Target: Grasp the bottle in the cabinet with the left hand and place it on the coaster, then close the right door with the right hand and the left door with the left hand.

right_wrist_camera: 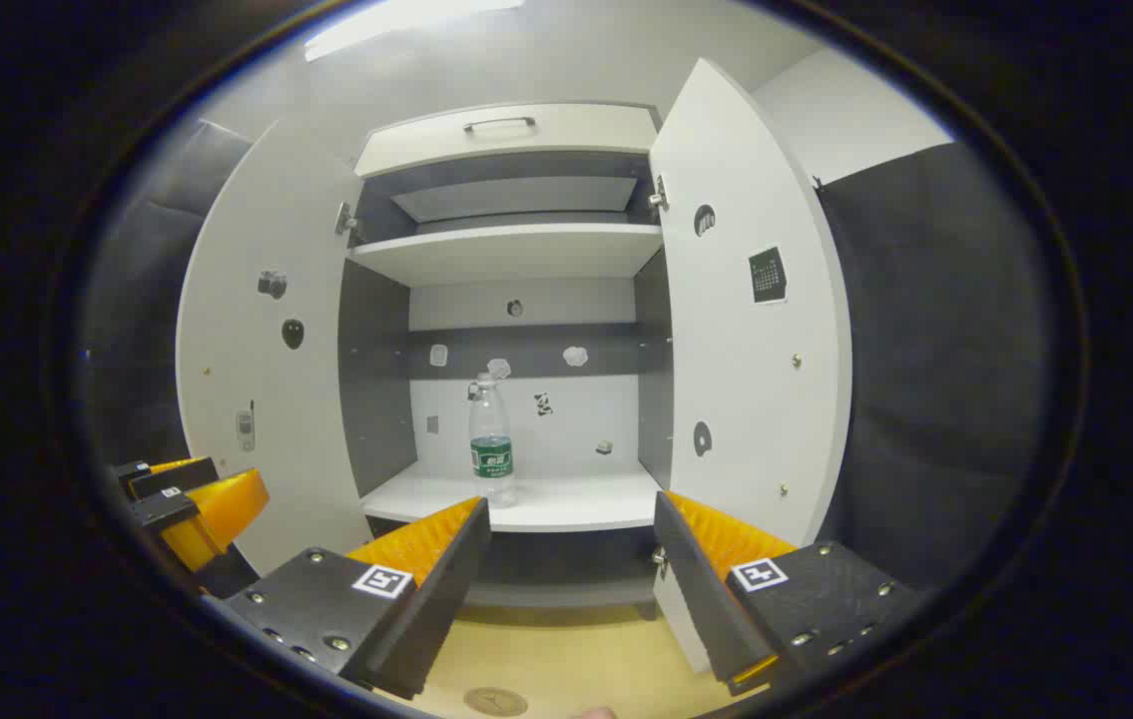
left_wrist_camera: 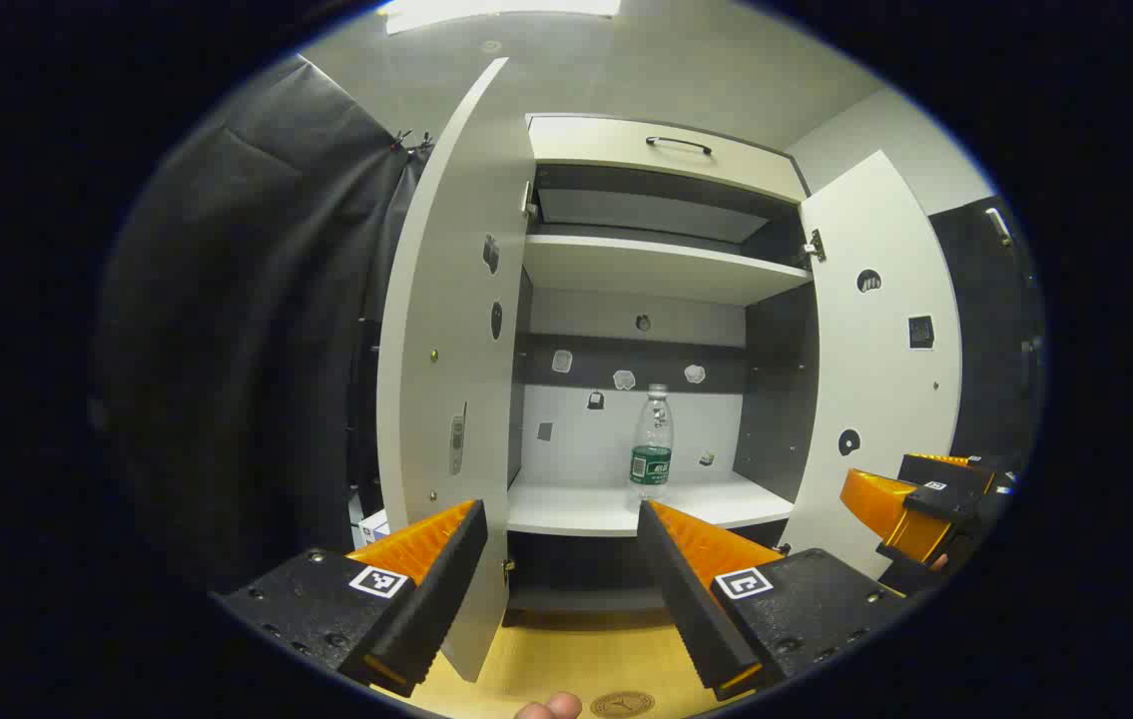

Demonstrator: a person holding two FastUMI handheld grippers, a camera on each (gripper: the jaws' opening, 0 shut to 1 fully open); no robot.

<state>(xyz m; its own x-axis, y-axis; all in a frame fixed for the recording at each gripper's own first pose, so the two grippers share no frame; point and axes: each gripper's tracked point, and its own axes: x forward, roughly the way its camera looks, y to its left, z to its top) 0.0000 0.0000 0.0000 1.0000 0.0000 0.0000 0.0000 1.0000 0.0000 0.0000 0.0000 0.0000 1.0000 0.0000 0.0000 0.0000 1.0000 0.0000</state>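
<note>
Reaching for the bottle [left_wrist_camera: 651,442] is judged to be the step in hand: it stands upright on the lower shelf [left_wrist_camera: 566,509] of the cabinet, near the shelf's front edge, untouched. The left gripper [left_wrist_camera: 561,574] is held short of the shelf with its fingers wide apart and nothing between them; the right gripper [right_wrist_camera: 571,579] is likewise spread and empty, facing the cabinet. Both doors, left door [left_wrist_camera: 446,350] and right door [left_wrist_camera: 875,350], are swung open. The bottle's body should be centred between the fingers before closing, low enough that it is not tipped. The coaster [left_wrist_camera: 622,704] is seen on the table's near edge, below the grippers
</note>
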